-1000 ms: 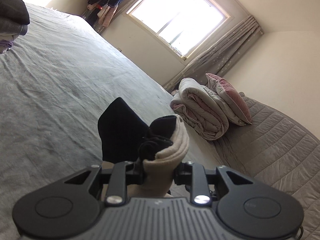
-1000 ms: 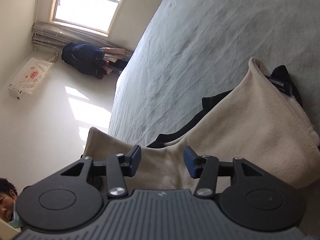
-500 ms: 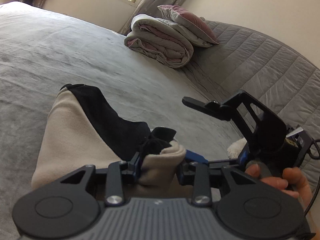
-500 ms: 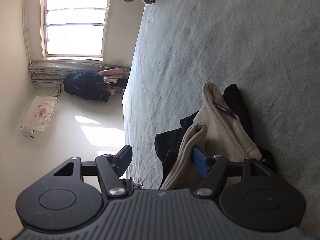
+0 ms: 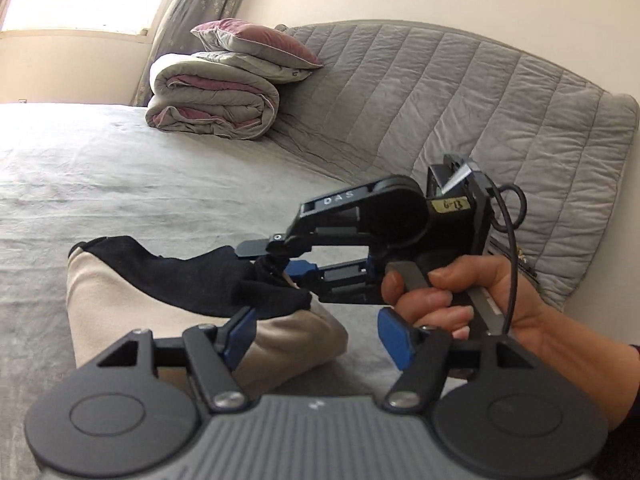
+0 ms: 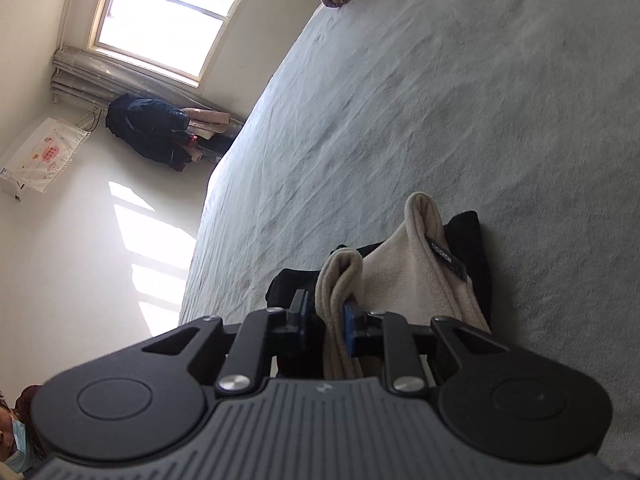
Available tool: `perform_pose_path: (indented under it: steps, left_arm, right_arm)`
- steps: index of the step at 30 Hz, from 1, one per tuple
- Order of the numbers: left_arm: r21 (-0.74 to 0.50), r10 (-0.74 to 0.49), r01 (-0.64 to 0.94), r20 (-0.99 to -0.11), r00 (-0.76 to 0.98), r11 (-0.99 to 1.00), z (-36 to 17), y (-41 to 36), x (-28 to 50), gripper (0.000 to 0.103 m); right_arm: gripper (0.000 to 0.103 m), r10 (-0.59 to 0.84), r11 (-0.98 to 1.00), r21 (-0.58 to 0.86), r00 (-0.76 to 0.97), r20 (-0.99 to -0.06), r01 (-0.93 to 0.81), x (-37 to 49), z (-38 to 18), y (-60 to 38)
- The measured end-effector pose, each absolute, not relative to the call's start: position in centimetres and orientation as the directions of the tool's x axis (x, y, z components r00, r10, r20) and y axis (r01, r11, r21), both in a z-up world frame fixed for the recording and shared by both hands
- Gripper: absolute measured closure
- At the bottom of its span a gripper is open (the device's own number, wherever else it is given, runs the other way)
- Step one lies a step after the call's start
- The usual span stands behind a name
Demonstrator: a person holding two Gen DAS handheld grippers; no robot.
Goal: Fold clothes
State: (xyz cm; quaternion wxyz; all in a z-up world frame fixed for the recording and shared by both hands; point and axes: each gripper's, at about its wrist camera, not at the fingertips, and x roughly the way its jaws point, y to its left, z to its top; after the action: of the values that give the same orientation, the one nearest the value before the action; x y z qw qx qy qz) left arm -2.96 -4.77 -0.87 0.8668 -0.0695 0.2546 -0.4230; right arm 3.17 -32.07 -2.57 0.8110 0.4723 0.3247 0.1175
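The garment (image 5: 132, 312), a beige fleece piece with a black lining or a black layer on top, lies bunched on the grey bed (image 5: 120, 168), its long axis running from about ten o'clock to four o'clock in the left wrist view.

The right tool (image 5: 276, 258) reaches in from three o'clock, held in a hand (image 5: 452, 292), and is pinched tight on the garment's near corner; from its own camera the right tool (image 6: 328, 320) has a doubled beige fold clamped between narrow jaws, black cloth just beside it at nine o'clock.

The left tool (image 5: 316, 332) hovers at six o'clock with its jaws spread wide and nothing held between them. One blue pad touches, or very nearly touches, the beige edge, though the fisheye makes that hard to settle. So the right tool is the one with the cloth, and the left is the nearer free one.

The fleece looks soft, thick and nappy, rounding over at its folds instead of creasing. A small black label (image 6: 446, 258) runs along one beige edge. The bedcover is a fine-wrinkled, matte weave. A rolled duvet (image 5: 212, 104) and a mauve pillow (image 5: 256, 46) sit well apart at twelve o'clock.
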Motion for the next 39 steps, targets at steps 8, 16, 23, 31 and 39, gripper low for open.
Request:
perform_pose_path:
  steps: [8,16,23,31,39]
  left_arm:
    - [-0.453,-0.691,0.53,-0.363,0.625,0.717,-1.7,-0.5,0.3,0.065]
    - [-0.396,-0.679,0.554,-0.482,0.554,0.733,-5.3,-3.5,0.8,0.077]
    - [-0.353,-0.667,0.572,-0.489,0.562,0.74,-5.1,-4.2,0.4,0.077]
    - [-0.383,-0.691,0.575,-0.428,0.582,0.722,-3.2,-4.2,1.6,0.077]
    - [-0.36,-0.62,0.506,-0.432,0.654,0.784,-3.9,-3.9,3.4,0.077]
  right_arm:
    - [0.083,0.471,0.548,0.829,0.78,-0.412,0.106,3.2,-2.9,-34.0]
    - [0.082,0.415,0.588,0.788,0.77,-0.485,0.179,3.3,-4.9,-35.5]
    - [0.064,0.338,0.723,0.682,0.806,-0.487,0.109,1.9,-2.6,-35.2]
    - [0.064,0.318,0.867,0.496,0.829,-0.46,-0.057,2.5,-0.7,-30.1]
    - [0.064,0.235,0.915,0.402,0.775,-0.587,0.028,5.6,-4.1,-28.9]
